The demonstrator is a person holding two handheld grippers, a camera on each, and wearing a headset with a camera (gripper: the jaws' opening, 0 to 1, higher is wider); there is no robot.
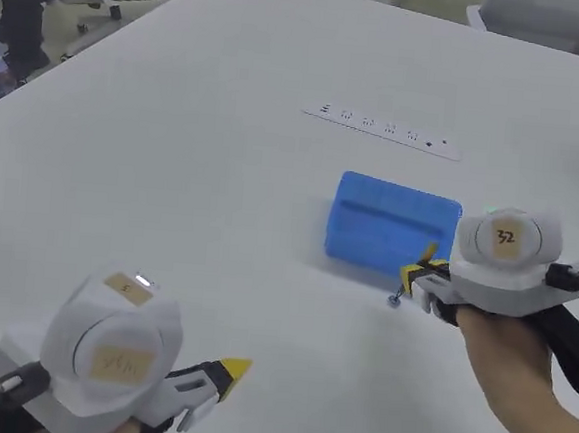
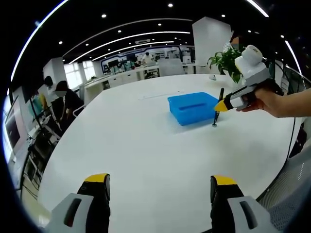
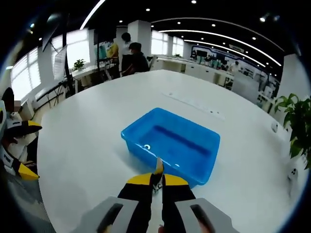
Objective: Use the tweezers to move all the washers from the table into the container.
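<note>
Right gripper view: one washer [image 3: 146, 146] already lies in the container [image 3: 170, 143], ahead and a bit left of the fingers, so at least 1 is done. Right gripper [image 3: 158, 180] has its fingers clamped narrow on the tweezers [image 3: 158, 167], whose tip pokes out ahead, at the container's near wall.

Head view: tweezers tips point down to the tabletop [image 1: 223, 171], just below and ahead of the right fingers, close by the container's front wall. A small dark speck sits at the tips, poss. the next washer, too small to tell. No other washers are clear on the tabletop, so what's left is uncertain.

Left gripper view: left gripper [image 2: 159, 182] idle, fingers wide w/ nothing btw them. Container and tweezers are well ahead.
</note>
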